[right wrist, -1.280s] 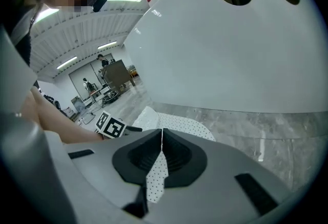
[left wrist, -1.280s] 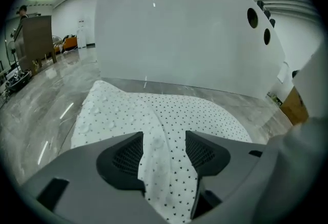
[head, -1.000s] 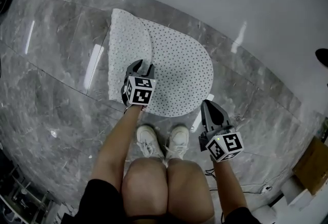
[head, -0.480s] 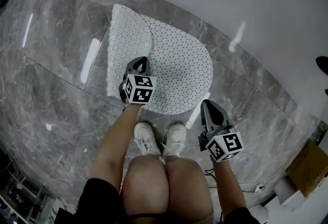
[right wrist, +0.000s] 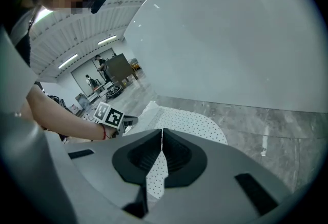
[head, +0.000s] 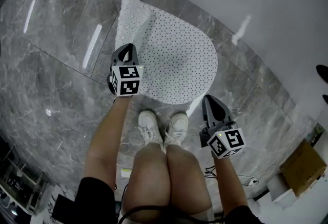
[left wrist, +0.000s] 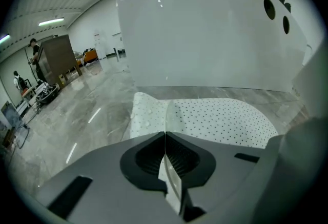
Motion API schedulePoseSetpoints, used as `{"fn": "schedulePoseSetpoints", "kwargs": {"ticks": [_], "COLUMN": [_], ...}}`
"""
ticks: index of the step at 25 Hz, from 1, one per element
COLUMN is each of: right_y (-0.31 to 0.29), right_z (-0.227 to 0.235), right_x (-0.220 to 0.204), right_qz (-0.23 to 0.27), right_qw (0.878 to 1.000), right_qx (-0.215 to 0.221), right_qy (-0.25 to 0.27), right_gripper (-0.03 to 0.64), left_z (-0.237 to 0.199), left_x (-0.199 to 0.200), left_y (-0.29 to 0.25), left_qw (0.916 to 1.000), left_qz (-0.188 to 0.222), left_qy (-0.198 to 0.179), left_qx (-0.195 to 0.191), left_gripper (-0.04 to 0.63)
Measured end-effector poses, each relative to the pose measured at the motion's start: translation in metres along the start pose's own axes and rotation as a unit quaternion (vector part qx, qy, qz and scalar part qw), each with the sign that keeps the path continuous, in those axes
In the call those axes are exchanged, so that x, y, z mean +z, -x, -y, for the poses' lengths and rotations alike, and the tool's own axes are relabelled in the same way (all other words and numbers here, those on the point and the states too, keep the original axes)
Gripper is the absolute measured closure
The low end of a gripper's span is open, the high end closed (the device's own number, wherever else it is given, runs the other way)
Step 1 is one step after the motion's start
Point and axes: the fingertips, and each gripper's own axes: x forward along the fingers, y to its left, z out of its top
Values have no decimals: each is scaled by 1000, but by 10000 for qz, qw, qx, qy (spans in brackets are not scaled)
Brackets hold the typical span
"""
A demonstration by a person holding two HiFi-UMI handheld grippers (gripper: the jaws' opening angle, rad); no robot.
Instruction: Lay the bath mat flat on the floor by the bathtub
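Glossy grey marble floor tiles [head: 46,64] stretch left of the left gripper [head: 126,53], mirroring ceiling strip lights [left wrist: 51,22].

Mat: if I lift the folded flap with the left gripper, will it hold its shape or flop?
Probably floppy: the mat lies folded over itself along its left side, and its edge sits pinched thin in the shut left gripper. Likely light for its size, being a thin sheet. It may slide on the glossy floor when pulled.
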Motion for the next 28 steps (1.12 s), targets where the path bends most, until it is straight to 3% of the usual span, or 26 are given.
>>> {"fn": "schedulePoseSetpoints", "kwargs": {"ticks": [10,17,23,26,28], "right_y": [-14,-21,-11,1,10], "right_z": [-45,-68,-72,-73,-71], "right_x": [34,48,49,55,64], "right_qz": [-218,-280,-302,-218,-121], "right_qw": [9992,9980,9982,9988,9992], "right_qx": [328,529,459,374,299], "right_qy": [52,211,252,244,230], "right_gripper": [591,591,591,591,591], "left_z": [-122,-206,-196,-172,-150], "left_x": [8,-13,-15,-1,19], "left_y": [48,86,98,107,112], "left_qw": [9946,9759,9797,9862,9913], "left_qz": [-163,-335,-358,-38,227], "left_qy": [252,789,641,618,392], "left_qx": [994,2006,1863,1536,1235], "left_gripper": [574,572,572,572,572]}}
